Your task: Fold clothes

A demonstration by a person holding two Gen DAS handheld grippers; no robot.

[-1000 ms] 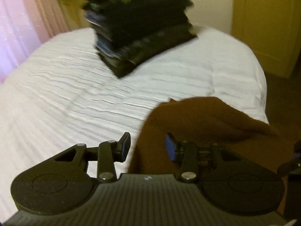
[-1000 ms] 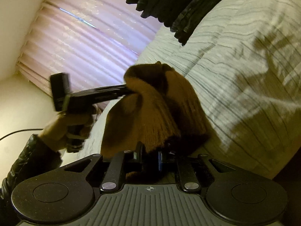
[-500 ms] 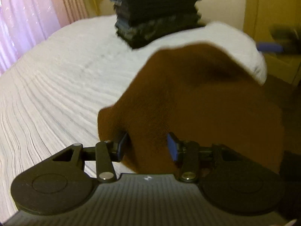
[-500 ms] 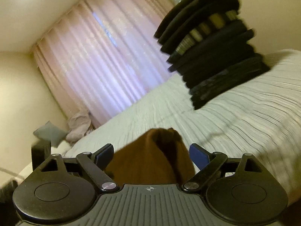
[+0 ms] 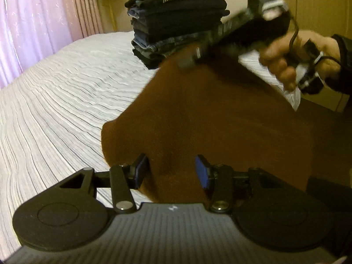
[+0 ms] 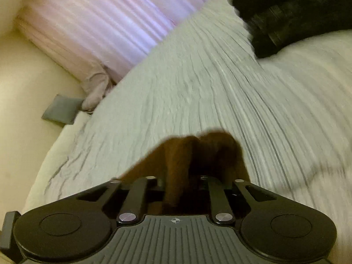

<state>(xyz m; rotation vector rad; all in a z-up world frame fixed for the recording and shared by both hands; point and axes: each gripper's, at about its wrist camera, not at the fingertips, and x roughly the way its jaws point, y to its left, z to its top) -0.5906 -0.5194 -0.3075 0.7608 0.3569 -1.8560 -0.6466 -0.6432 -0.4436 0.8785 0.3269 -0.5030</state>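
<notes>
A brown knitted garment point(image 5: 220, 121) hangs in front of my left gripper point(image 5: 171, 172). The left jaws stand wide apart, and the cloth bulges in the gap between them without being pinched. A hand point(image 5: 297, 55) holds my right gripper point(image 5: 189, 60) at the garment's top edge, blurred by motion. In the right wrist view, my right gripper point(image 6: 180, 187) is shut on a bunched fold of the brown garment point(image 6: 209, 151) above the bed. The garment's lower part is hidden behind the left gripper's body.
The bed point(image 5: 66, 99) has a white ribbed cover point(image 6: 198, 77). A tall stack of dark folded clothes point(image 5: 178, 22) point(image 6: 297, 22) stands at its far side. Pink curtains point(image 5: 33, 22) hang on the left and a door point(image 5: 319, 11) is at the right. A grey cushion point(image 6: 61, 110) lies beside the bed.
My right gripper opened half a second ago and has now shut on the brown garment's top edge. The garment has risen and spread in front of the left gripper, which stayed open.
</notes>
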